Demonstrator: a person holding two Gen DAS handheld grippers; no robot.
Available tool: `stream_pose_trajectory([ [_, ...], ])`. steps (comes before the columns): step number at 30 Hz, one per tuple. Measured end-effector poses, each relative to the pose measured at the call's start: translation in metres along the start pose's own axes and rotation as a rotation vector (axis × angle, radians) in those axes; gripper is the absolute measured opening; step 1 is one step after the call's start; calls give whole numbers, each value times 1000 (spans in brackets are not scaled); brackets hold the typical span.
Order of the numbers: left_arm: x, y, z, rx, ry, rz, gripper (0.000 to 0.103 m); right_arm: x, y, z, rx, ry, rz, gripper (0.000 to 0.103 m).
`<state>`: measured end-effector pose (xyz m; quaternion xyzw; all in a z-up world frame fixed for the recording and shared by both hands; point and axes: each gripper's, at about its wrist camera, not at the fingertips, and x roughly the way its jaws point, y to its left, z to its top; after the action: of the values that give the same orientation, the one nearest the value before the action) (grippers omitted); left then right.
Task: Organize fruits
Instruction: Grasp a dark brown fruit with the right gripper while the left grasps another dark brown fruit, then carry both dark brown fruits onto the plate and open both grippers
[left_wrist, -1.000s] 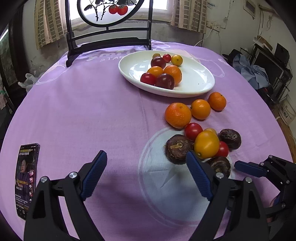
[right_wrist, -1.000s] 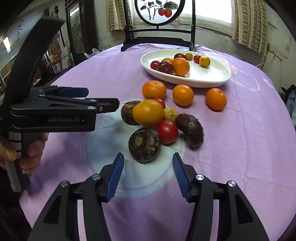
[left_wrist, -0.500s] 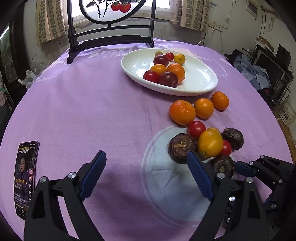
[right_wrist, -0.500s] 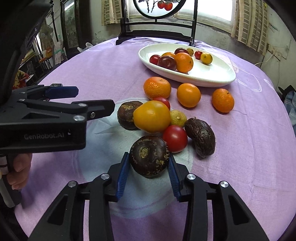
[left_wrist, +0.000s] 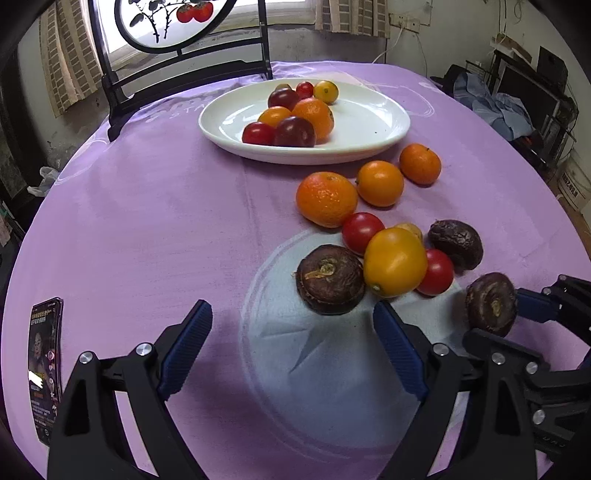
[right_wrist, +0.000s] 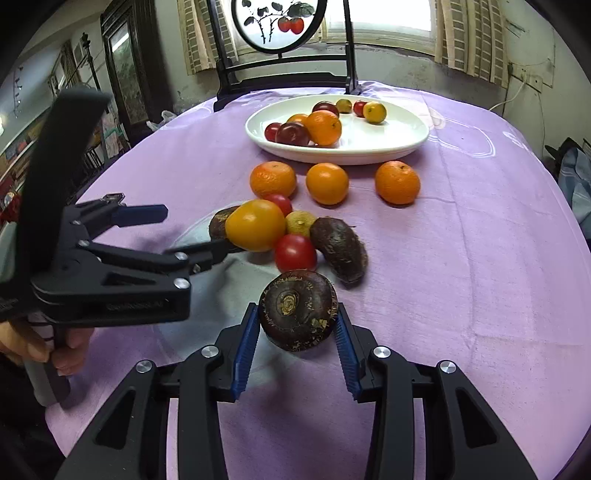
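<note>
Purple-clothed counter: your right tool clamps a dark brown wrinkled round fruit; your left tool gapes apart, empty.

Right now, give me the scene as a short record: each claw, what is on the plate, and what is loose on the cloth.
right claw: shut on a dark brown round fruit
left claw: open, nothing between the fingers
nearest to left claw: second dark brown fruit, beside the big yellow tomato
white plate: seven small fruits, grouped toward one side
loose on purple cloth: three oranges in a row, first at; red tomatoes; a third dark fruit
also on cloth: phone, near edge
</note>
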<state>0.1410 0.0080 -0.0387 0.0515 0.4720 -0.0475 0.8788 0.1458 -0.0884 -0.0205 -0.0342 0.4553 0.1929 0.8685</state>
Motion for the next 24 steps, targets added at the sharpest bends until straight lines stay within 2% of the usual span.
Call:
stream_pose_trajectory([
  [2, 6, -5, 2, 7, 12, -3, 87, -2, -2, 0, 6, -8, 4, 41],
  [4, 11, -8, 3, 11, 17, -7, 83, -3, -3, 0, 6, -12, 10, 41],
  [9, 13, -17, 9, 47, 15, -79, 51, -3, -2, -1, -1, -14, 14, 41],
  [10, 13, -18, 9, 48, 14, -75, 49, -4, -1, -1, -2, -14, 12, 41],
  [11, 13, -18, 9, 46, 9, -64, 42, -5, -1, -1, -2, -17, 11, 41],
  [15, 8, -11, 8, 21, 14, -92, 40, -12, -2, -1, -1, -33, 7, 41],
  [24, -54, 4, 26, -10, -141, -110, 40, -35, -8, 17, -27, -99, -33, 41],
])
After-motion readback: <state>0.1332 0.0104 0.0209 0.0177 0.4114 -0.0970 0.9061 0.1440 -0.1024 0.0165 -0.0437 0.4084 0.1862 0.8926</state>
